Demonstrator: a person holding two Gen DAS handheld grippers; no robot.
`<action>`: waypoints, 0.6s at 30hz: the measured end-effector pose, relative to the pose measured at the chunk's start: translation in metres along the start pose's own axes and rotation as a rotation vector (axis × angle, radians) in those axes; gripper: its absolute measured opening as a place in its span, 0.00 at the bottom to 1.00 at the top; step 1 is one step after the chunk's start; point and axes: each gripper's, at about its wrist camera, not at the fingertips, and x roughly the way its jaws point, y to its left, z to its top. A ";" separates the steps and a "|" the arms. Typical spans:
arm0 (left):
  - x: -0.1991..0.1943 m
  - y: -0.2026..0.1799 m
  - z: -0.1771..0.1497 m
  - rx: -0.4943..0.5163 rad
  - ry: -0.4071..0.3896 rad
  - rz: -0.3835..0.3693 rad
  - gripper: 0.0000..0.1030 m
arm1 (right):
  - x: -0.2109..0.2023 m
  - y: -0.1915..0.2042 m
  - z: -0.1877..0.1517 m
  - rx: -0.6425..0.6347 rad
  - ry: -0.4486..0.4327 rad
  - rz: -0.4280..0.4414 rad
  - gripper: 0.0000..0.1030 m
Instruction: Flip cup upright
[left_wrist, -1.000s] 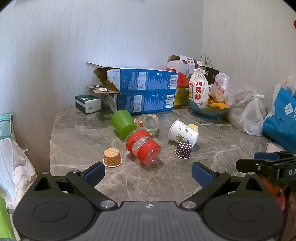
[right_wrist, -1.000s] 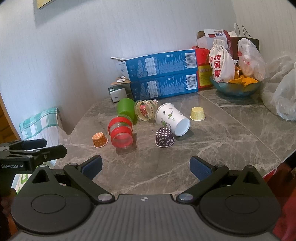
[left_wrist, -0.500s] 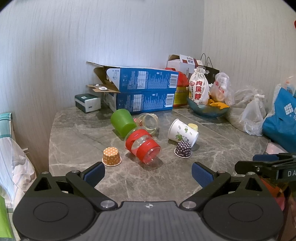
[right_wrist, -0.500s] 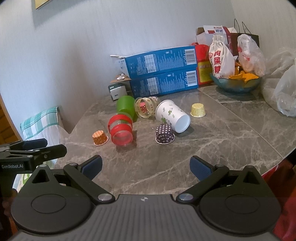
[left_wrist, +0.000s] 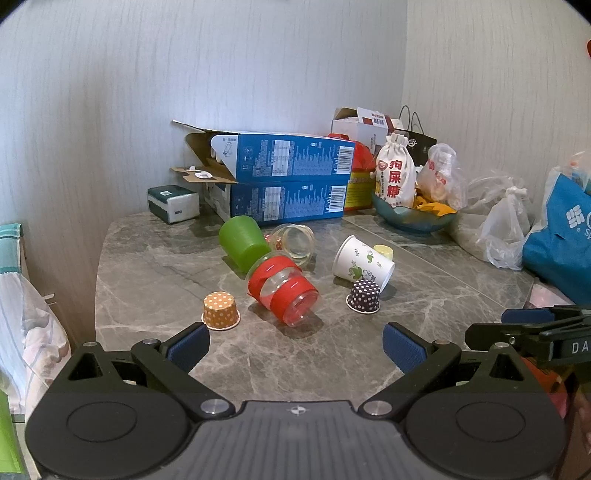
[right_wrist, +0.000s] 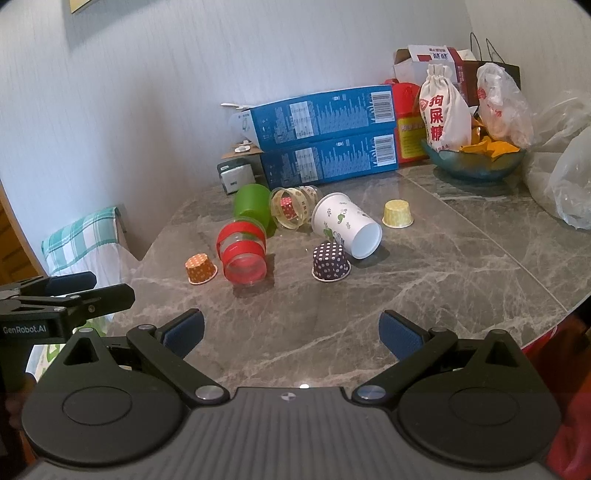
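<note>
I hold my left claw (left_wrist: 295, 345) and right claw (right_wrist: 291, 334) side by side, level over the table's (right_wrist: 424, 280) near edge, both spread and empty; the red-banded cup (left_wrist: 283, 290) lies tipped ahead, among other cups.

Ahead of the left claw (left_wrist: 295, 349), well beyond its fingertips, a clear cup with two red bands (left_wrist: 283, 290) lies on its side on the worktop (left_wrist: 155, 280). Touching it at the far end, a green cup (left_wrist: 242, 242) also lies tipped over, and just right of that a clear patterned cup (left_wrist: 295, 243) lies on its side. Farther right, a white paper cup with green print (left_wrist: 360, 264) lies on its side. An orange dotted cup (left_wrist: 220, 311), a dark dotted cup (left_wrist: 364, 296) and a yellow cup (right_wrist: 398, 214) stand rim-down, the orange one nearest that claw's left fingertip.
</note>
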 end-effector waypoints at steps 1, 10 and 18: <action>0.000 0.000 0.000 0.000 0.000 -0.001 0.98 | 0.000 0.000 0.000 0.000 -0.001 0.000 0.99; 0.000 -0.001 0.000 -0.005 0.001 -0.001 0.98 | 0.002 0.000 -0.001 0.006 0.012 -0.002 0.99; 0.000 0.002 0.001 -0.010 0.005 -0.013 0.98 | 0.002 0.002 0.001 0.009 0.016 0.002 0.99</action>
